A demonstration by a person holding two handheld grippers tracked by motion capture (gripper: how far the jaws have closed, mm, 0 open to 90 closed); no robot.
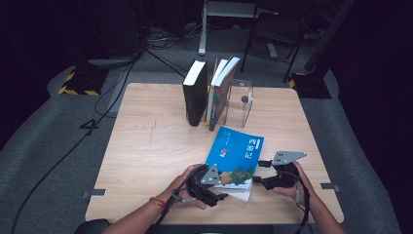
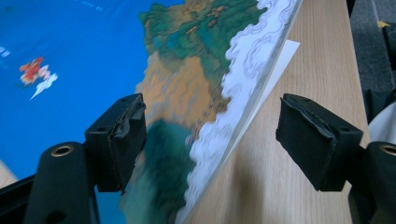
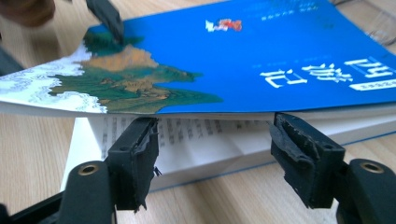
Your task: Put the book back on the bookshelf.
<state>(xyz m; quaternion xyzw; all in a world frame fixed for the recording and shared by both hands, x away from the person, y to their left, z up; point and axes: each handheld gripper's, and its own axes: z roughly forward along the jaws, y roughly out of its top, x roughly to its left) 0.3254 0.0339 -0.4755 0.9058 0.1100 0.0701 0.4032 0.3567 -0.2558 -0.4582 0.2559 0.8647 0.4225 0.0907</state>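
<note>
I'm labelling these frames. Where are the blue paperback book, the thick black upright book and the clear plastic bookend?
blue paperback book (image 1: pixel 236 146), high view, on its blue cover.
thick black upright book (image 1: pixel 195 100), high view, on its spine.
clear plastic bookend (image 1: pixel 242 105), high view, on its upright panel.

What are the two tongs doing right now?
Left tongs: open, astride the blue book's lifted cover edge.
Right tongs: open at the book's page edge, gripping nothing.

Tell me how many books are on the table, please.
4: a black book and two leaning books stand at the far edge; a blue book lies near the grippers. Thinner ones may be hidden.
</note>
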